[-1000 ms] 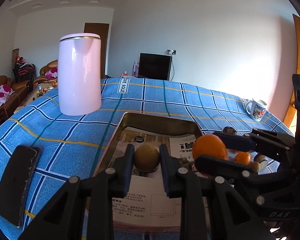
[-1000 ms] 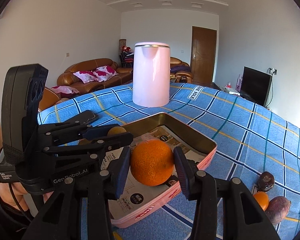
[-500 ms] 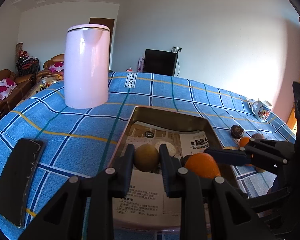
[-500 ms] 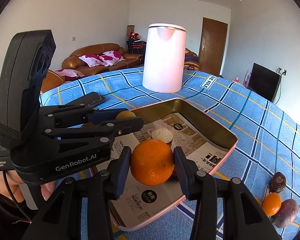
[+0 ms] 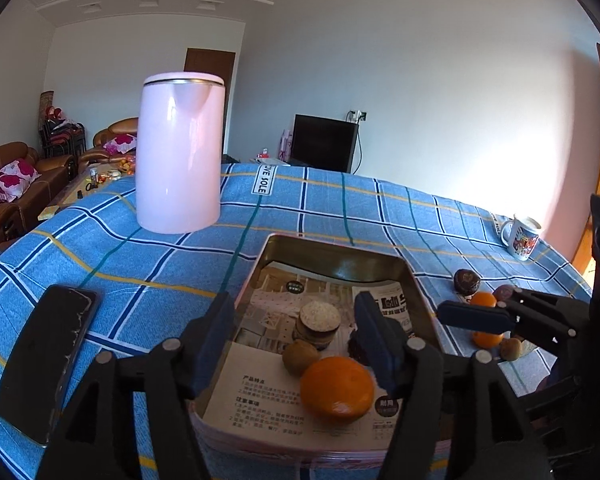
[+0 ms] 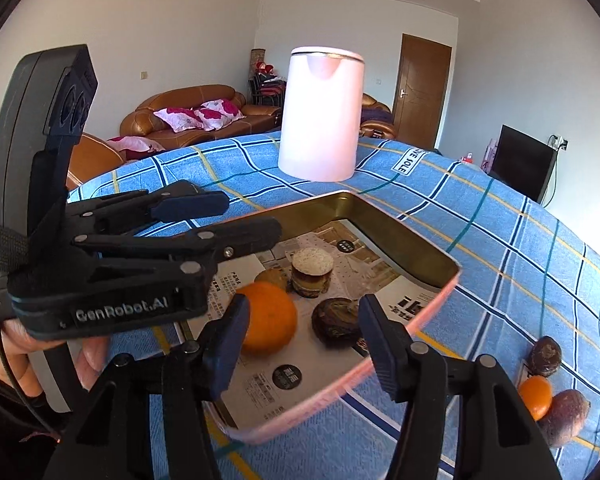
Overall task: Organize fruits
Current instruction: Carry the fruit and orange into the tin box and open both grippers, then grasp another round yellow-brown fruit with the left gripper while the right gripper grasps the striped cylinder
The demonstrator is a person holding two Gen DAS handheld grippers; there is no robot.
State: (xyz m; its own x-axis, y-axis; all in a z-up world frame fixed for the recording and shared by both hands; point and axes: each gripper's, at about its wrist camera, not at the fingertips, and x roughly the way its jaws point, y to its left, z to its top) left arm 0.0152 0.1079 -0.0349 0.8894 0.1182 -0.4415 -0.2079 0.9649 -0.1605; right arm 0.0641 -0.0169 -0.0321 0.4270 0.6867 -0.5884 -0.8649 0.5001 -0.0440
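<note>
Both grippers had just been opening and held nothing — the left gripper (image 5: 296,336) stood half-spread, the brown fruit (image 5: 301,357) just ahead inside the tray (image 5: 332,250), the right gripper (image 6: 302,330) parted around the orange (image 6: 269,323) — each should withdraw straight back, pads clear.

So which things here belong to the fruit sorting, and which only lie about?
Belonging to the job:
tray
big orange
kiwi
small orange
passion fruits

Just lying about:
pink kettle
phone
mug
</note>
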